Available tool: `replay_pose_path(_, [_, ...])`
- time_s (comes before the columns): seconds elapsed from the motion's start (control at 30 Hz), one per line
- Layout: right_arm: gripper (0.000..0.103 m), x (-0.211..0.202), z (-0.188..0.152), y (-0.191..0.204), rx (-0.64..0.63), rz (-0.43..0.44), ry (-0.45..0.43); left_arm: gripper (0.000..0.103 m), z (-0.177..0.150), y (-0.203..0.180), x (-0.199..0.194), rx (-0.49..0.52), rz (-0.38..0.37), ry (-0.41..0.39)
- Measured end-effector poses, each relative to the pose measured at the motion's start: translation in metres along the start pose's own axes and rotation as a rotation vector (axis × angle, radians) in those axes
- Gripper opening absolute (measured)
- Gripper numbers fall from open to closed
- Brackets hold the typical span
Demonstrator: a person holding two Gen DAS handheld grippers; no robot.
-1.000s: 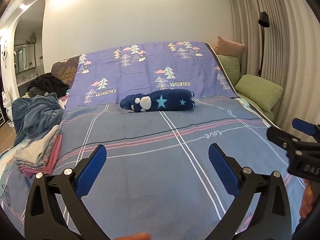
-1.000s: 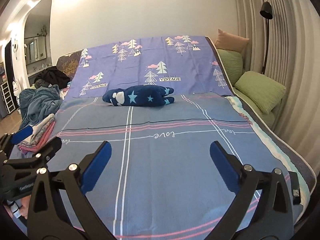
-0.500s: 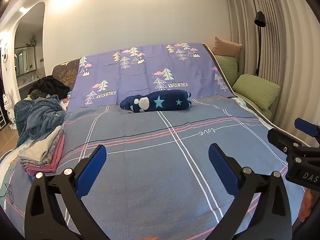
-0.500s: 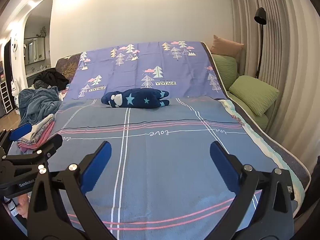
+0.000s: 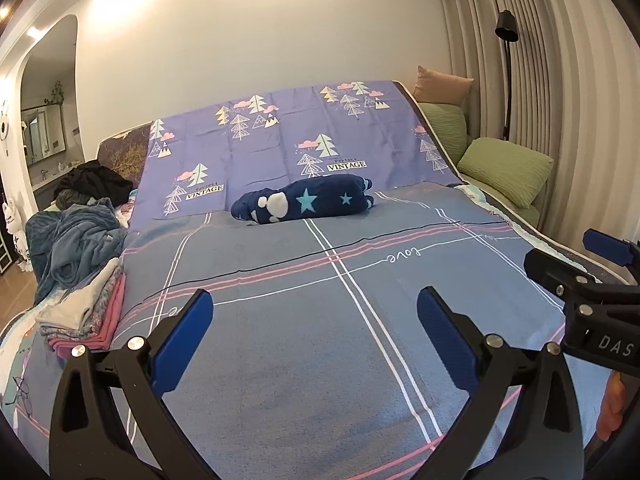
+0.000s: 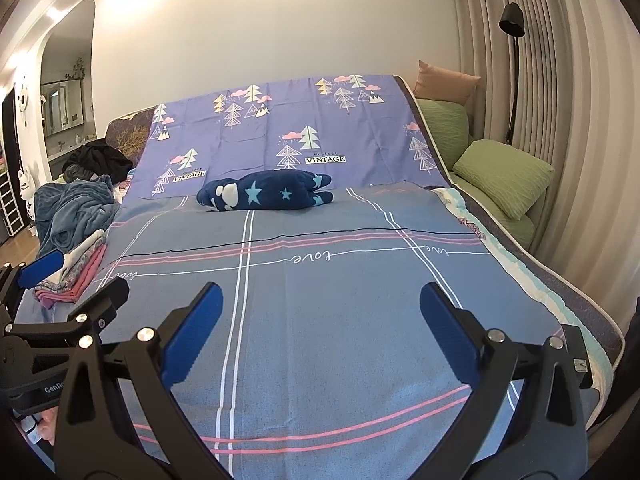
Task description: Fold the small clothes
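Left wrist view: the left claw (image 5: 314, 322) hangs spread and empty above the blue-grey striped bed (image 5: 340, 340); a rolled navy star-print fleece garment (image 5: 304, 199) lies far ahead, a folded pastel clothes stack (image 5: 86, 316) at left.

Right wrist view: the right claw (image 6: 322, 316) is likewise spread, empty; the garment (image 6: 266, 191) lies ahead.

Left gripper (image 5: 314, 322): matt black plastic frame, bright metal screw heads, blue pads (image 5: 448, 342) finely ribbed. Right gripper (image 6: 320, 314): same finish. Bed cover (image 5: 320, 320): matt woven cloth, smooth, faint creases. Navy star-print bundle (image 5: 304, 200): plush, fleecy cloth. Folded stack (image 5: 86, 316): thin soft cloth. Teal blanket (image 5: 76, 240): thick fleece, rumpled. Green cushions (image 6: 500, 176): ribbed textile. Curtain (image 6: 560, 100): matt pleated fabric. Wall (image 5: 260, 32): smooth matt paint.
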State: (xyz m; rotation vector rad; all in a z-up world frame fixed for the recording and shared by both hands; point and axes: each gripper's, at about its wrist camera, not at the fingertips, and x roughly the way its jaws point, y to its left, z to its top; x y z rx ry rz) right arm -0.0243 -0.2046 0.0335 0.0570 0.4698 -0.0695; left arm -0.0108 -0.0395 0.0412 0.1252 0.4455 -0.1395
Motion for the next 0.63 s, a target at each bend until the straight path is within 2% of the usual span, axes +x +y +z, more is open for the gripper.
replay_pose_path(0.63, [0.101, 0.0043, -0.0026, 0.0033, -0.011, 0.004, 0.019, 0.102, -0.0023, 0.0027, 0.0041, -0.005, -0.011, 0.015])
